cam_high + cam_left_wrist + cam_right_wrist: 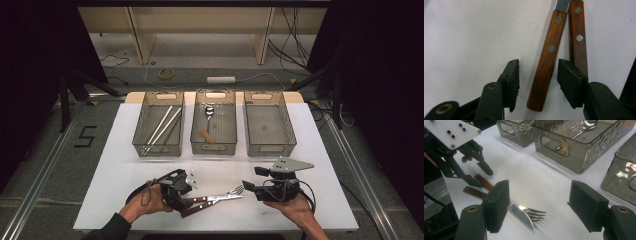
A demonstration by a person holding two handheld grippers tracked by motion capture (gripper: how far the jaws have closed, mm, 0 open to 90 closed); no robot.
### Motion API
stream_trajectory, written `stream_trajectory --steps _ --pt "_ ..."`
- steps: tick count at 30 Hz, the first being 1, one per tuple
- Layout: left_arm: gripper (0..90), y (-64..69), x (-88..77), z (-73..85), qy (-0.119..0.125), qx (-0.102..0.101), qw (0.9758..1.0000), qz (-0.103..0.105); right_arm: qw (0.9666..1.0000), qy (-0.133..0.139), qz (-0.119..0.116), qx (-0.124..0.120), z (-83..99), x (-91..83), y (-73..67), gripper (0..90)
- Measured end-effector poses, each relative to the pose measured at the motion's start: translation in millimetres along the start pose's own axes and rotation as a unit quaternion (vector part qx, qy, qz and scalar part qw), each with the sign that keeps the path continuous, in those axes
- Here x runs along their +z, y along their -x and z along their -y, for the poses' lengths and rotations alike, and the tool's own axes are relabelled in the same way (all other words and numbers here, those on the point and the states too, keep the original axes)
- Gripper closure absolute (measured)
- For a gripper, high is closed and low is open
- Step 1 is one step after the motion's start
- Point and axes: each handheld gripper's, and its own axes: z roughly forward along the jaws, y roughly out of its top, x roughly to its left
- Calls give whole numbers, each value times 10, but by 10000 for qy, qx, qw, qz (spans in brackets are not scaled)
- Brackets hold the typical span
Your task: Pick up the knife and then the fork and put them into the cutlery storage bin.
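Wood-handled knife & fork lie side by side on white bench, near edge. Left hand-held gripper: jaws part-open, straddling knife handle, not gripping. Right hand-held gripper: wide open, empty, just beside fork tines.

Three clear bins are lined up at the far side of a white table. Chopsticks are held in the left bin, a spoon in the middle one.

I see a wood-handled knife and a matching fork lying flat on the white counter, side by side, handles touching.
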Motion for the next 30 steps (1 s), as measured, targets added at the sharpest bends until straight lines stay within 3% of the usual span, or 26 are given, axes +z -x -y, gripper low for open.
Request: stream_trajectory --steps 10,15,30 --pt "637 -9 13 -42 -65 -1 9999 136 10000 -14 -4 6 -1 5 1 336" --pt "682 -5 9 -68 -186 159 9996 138 10000 -21 -3 -5 -2 8 -4 337" --pt "731 34 7 -76 -180 548 9982 133 10000 -42 -24 -21 -3 16 -20 340"
